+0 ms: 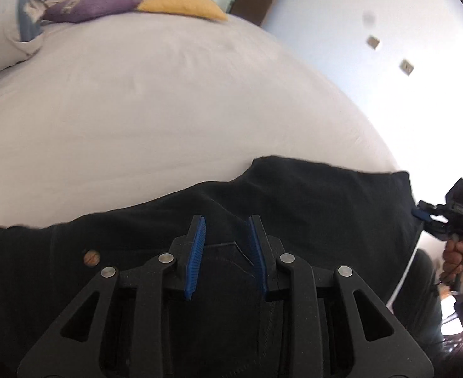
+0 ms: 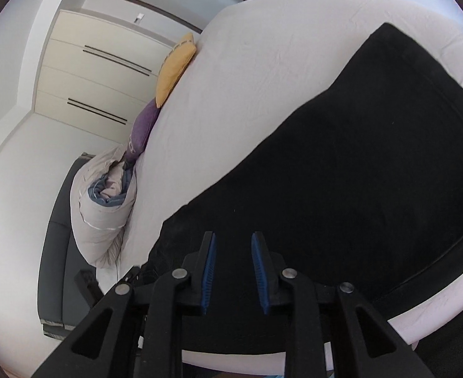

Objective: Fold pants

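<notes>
Bedroom, bed (image 1: 168, 94) under a pale sheet, serving as your folding surface. Item: black pants (image 1: 294, 208), lying flat along the near edge from 9 to 3 o'clock in the left wrist view, likely spread so a fold can run across them. Left gripper (image 1: 226, 252): fingers parted above the fabric, gripping nothing. Right gripper (image 2: 233, 271): fingers released over the pants (image 2: 357, 173), nothing between them. Cushions, purple (image 1: 93, 6) and yellow (image 1: 181, 4), at 11 to 12 o'clock, well apart.
</notes>
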Motion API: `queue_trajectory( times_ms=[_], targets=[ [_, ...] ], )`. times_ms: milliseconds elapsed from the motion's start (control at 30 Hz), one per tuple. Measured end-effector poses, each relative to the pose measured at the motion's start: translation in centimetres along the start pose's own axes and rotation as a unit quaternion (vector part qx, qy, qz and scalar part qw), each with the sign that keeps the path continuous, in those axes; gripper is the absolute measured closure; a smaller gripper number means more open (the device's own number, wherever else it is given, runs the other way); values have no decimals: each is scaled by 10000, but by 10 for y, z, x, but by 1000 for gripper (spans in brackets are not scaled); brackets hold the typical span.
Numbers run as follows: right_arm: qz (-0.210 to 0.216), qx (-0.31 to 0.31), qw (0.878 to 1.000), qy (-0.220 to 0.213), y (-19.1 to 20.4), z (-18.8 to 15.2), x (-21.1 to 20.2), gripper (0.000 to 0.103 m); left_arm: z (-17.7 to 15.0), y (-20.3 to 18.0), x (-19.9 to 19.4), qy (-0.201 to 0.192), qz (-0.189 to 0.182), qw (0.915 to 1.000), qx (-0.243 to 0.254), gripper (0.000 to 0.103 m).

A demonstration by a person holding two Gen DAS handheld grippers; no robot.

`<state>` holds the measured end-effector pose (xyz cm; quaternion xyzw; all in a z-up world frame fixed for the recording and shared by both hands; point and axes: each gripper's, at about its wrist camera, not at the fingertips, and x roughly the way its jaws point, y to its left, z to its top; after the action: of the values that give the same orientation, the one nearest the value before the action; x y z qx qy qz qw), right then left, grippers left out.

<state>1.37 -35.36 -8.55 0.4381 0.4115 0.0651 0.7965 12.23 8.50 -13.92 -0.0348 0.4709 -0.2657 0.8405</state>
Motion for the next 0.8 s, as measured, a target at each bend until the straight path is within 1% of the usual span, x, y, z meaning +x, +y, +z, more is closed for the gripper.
queue_trajectory(
  times_ms=[33, 67, 100, 133, 200, 267, 333, 367, 433, 467, 500, 533, 567, 600, 633, 667, 700, 733, 800],
  targets=[
    [29, 35, 9999, 109, -4, -3, 6, 76, 1, 4, 19, 232, 147, 9996, 31, 76],
    [-47, 135, 9997, 192, -9, -5, 14, 74, 0, 10, 31, 362, 115, 9993, -20, 76],
    [-249, 269, 9990, 237, -20, -5, 16, 74, -2, 17, 32, 277, -53, 9995, -125, 76],
    [-361, 429, 9982, 216, -33, -4, 14, 74, -5, 25, 27, 183, -250, 9991, -300, 76],
    [-147, 662, 9977, 15, -51, 2, 12, 80, -14, 41, 13, 62, -279, 9981, -546, 76],
    [-204, 1008, 9946, -126, -74, 9, 1, 103, -27, 60, 1, -2, -427, 9960, -790, 76],
    [-112, 1322, 9903, -415, -92, 16, -15, 103, -36, 79, -11, -133, -463, 9931, -1067, 76],
    [-256, 1324, 9890, -607, -99, 20, -27, 103, -38, 88, -14, -203, -499, 9912, -1208, 76],
    [-568, 1235, 9865, -909, -110, 26, -54, 103, -42, 98, -22, -318, -443, 9890, -1377, 76],
    [-702, 1293, 9834, -1063, -115, 27, -68, 103, -39, 100, -17, -331, -399, 9891, -1381, 76],
    [-810, 1377, 9794, -1232, -121, 28, -85, 103, -39, 99, -20, -341, -300, 9898, -1349, 76],
    [-863, 1447, 9760, -1379, -123, 27, -100, 99, -39, 94, -26, -347, -179, 9908, -1292, 76],
    [-1103, 1489, 9709, -1517, -122, 26, -116, 83, -34, 84, -31, -368, 38, 9922, -1192, 76],
    [-1290, 1493, 9666, -1637, -119, 23, -130, 72, -30, 74, -37, -425, 192, 9930, -1082, 76],
    [-1272, 1527, 9638, -1778, -116, 17, -143, 60, -27, 62, -44, -532, 228, 9936, -967, 76],
    [-1021, 1585, 9638, -1887, -114, 11, -153, 59, -23, 49, -51, -679, 164, 9935, -903, 76],
    [-722, 1646, 9648, -1920, -113, 5, -158, 59, -20, 35, -54, -784, 110, 9928, -897, 76],
    [-538, 1695, 9655, -1904, -110, -1, -158, 58, -15, 23, -52, -824, 95, 9923, -925, 76],
    [-384, 1743, 9666, -1836, -105, -11, -151, 56, -8, -1, -35, -736, -42, 9926, -969, 76]
  ],
)
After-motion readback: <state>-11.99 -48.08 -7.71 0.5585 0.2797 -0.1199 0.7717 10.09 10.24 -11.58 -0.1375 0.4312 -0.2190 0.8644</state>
